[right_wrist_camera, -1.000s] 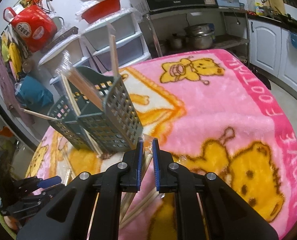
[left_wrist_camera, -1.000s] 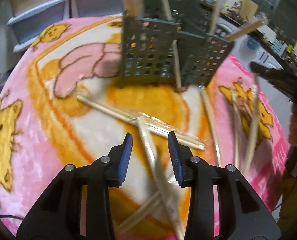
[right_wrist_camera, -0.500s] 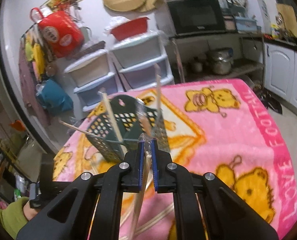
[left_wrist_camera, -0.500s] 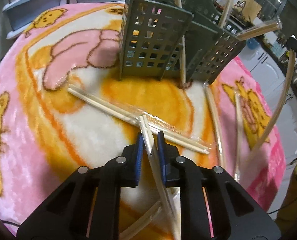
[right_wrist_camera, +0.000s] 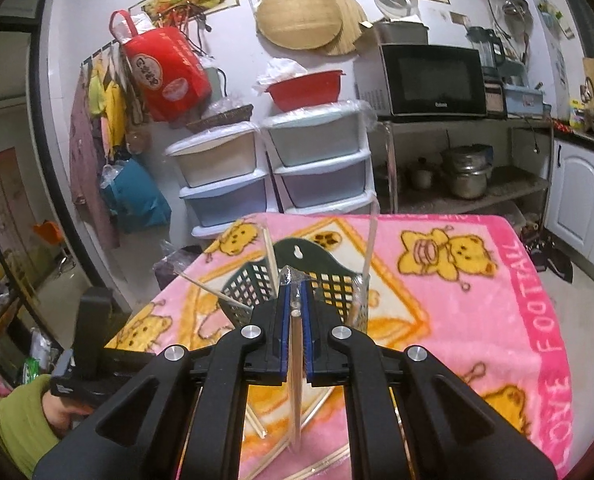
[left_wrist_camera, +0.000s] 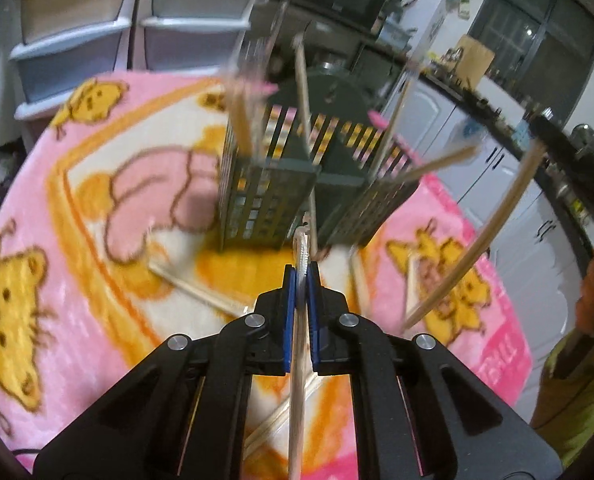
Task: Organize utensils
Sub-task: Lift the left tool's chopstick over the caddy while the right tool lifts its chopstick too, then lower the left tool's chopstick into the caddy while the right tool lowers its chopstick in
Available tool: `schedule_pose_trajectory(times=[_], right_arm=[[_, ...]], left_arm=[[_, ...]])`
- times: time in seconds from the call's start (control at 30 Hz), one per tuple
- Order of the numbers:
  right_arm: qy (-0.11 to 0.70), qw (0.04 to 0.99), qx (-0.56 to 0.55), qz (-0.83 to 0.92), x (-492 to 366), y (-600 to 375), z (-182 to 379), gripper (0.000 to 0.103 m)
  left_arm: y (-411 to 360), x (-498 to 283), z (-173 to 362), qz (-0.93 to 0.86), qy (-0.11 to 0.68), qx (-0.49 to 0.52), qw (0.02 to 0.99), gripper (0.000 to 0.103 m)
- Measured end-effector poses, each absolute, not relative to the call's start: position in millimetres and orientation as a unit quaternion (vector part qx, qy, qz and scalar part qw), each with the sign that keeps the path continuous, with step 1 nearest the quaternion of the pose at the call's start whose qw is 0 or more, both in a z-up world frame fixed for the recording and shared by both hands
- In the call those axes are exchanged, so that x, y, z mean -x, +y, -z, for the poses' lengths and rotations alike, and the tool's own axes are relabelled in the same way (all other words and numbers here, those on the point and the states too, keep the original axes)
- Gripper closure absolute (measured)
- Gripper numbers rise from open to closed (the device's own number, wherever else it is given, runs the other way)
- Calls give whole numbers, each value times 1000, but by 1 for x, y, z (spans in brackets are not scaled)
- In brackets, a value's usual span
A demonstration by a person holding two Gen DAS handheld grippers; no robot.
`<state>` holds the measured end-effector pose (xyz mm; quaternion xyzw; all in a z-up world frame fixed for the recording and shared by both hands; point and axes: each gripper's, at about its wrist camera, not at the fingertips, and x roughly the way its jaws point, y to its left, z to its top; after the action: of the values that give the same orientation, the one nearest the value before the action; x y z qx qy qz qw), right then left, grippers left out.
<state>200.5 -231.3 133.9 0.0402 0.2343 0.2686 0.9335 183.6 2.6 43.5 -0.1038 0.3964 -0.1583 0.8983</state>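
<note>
Now each hand has a stick: the left tongs are pinched tight on one wrapped chopstick pair, and the right tongs are pinched tight on another wrapped pair. Both hang w/ the long way running up-down, top end in the blue pads, low end pointing at the blanket. The green basket w/ holes sits straight ahead of the left tongs and just past them, so that hand looks nearer; from the right tongs the basket is also right in front, a bit lower. I think the next move is lift up, go fwd, and drop the stick in from the top. Count: 2 tongs, 2 held pairs, 1 basket w/ approx 4–5 sticks already standing inside (blurry, can't be sure), and about 4 more loose sticks lying flat on the blanket.
</note>
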Motion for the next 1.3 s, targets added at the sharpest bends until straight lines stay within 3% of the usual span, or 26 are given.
schedule_pose_trajectory(times=[0.6,1.3], right_arm=[[184,945,-24,-268,-199,-219,-176,97],[151,953,-35,-262,-208,-213,-199,98]], left_arm=[[-3,-188,-141,175,282,98,938,100],[5,-211,-201,157,214,110,958,100]])
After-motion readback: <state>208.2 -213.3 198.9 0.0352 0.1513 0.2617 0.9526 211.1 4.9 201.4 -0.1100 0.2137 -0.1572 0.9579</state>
